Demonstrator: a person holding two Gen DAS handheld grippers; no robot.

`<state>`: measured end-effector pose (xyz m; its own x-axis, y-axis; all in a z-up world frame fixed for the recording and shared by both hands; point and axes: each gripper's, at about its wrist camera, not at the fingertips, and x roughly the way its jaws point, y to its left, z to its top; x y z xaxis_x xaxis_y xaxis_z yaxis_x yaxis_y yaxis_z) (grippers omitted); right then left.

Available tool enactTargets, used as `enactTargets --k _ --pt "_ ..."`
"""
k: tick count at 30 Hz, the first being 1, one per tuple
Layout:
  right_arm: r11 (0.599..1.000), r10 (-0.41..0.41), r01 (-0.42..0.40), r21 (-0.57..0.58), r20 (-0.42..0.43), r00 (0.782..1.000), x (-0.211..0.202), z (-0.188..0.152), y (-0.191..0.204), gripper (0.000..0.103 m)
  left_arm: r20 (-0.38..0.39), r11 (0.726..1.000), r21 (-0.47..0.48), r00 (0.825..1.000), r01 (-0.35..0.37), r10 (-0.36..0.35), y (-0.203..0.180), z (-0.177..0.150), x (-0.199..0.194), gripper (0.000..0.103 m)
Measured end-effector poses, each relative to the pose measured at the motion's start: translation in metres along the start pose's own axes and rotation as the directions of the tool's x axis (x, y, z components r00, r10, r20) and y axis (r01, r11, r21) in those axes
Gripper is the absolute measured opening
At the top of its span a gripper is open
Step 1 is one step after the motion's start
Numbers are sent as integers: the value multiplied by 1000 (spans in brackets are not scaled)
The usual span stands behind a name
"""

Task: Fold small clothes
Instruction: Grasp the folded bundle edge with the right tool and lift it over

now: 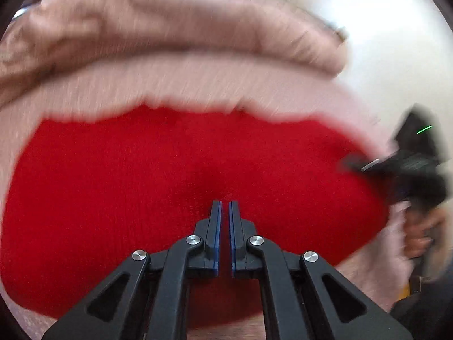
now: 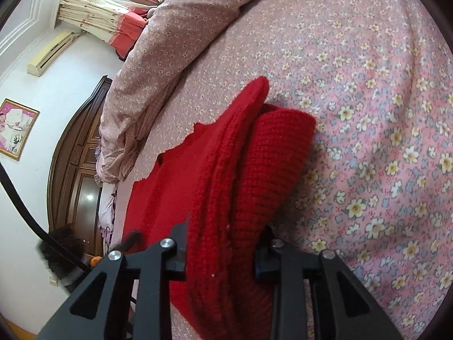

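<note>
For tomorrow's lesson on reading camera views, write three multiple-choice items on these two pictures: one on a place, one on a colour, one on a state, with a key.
1. Where does the knitted garment lie?
A. On a flowered bedsheet
B. On a wooden floor
C. Inside a basket

2. What colour is the garment?
A. Blue
B. Red
C. Green

3. How does the right gripper stand?
A. Wide open, apart from the cloth
B. Shut on nothing
C. Its jaws sit on either side of a thick fold of the garment

Key:
1 A, since pink sheet with small flowers surrounds the garment in the right wrist view.
2 B, since the knit shows red in both views.
3 C, since bunched red knit fills the gap between the jaws, while the left gripper points at the cloth with its jaws nearly together and only a narrow slit between them.
</note>
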<state>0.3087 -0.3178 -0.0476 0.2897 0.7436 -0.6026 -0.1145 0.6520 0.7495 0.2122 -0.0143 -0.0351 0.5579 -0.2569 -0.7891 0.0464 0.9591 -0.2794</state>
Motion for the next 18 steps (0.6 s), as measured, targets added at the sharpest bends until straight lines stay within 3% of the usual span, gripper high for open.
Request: enactTargets --k 1,4,7,9,11,15,18 --pt "1000 5 -5 -1 1 1000 0 0 0 30 42 1000 -6 999 16 -16 2 -2 -2 0" --pt "1000 -5 5 -16 11 1000 -6 2 9 28 22 999 -2 999 35 -35 2 3 -9 0" --pt "997 -35 37 -72 18 999 -15 1 31 28 50 991 -60 992 118 -115 7 4 -17 0" --pt "991 -67 70 -117 23 997 -20 -1 48 27 -1 997 -16 997 75 -75 2 4 -6 0" --pt "982 -99 102 -159 24 995 -21 -3 70 27 3 995 -54 996 89 -89 8 2 7 0" --pt "957 -225 227 -179 33 974 -19 -2 104 27 -10 980 -140 989 143 -146 20 10 -8 0" --pt "921 -334 334 -201 35 942 -15 0 139 27 30 960 -203 981 193 -191 46 13 -40 0"
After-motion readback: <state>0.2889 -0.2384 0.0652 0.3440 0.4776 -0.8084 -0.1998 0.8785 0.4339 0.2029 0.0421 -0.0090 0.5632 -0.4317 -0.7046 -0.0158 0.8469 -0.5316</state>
